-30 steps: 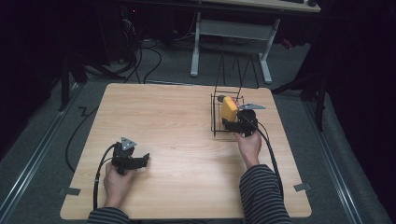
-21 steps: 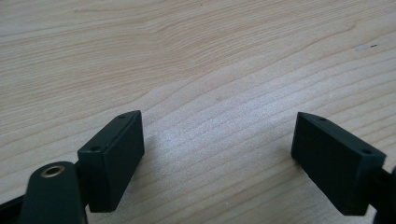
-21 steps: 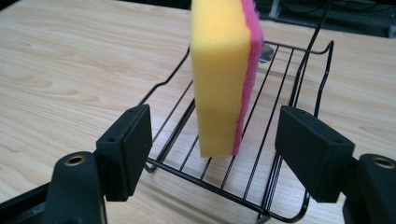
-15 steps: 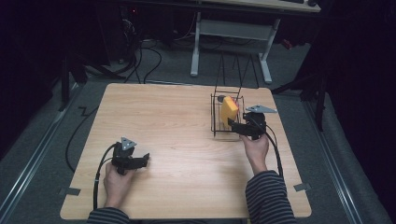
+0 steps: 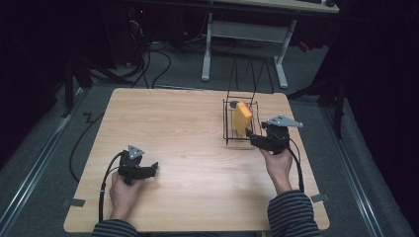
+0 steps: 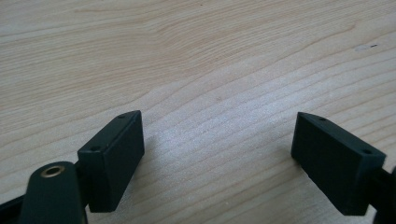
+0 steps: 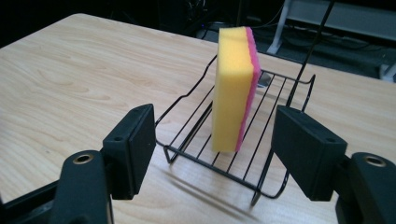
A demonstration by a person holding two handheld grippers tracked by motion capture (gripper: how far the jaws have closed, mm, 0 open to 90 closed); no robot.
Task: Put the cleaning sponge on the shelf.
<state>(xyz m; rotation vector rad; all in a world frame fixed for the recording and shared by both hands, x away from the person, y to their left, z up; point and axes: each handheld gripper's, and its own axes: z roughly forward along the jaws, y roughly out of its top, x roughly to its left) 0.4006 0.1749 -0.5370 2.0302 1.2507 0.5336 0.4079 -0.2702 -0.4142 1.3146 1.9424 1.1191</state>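
Two grippers open, empty: right gripper point(image 5: 253, 137) just beside black wire rack point(image 5: 228, 123), jaws closing slightly; yellow-pink sponge point(image 5: 241, 117) upright inside; left gripper point(image 5: 152, 169) on light wooden table point(image 5: 188, 148).

A table point(image 5: 188, 148) stands in the middle of the room. A wire rack point(image 5: 240, 139) sits on it, toward the far right side. A sponge point(image 5: 241, 117) stands up on its edge inside the rack. The right gripper point(image 5: 253, 137) is just beside the near right corner of the rack, apart from the sponge. The left gripper point(image 5: 152, 169) is low over the table near the front left, well apart from the rack. Behind the table, on the floor, stands a desk frame point(image 5: 247, 32), with cables point(image 5: 153, 54) lying to its left.
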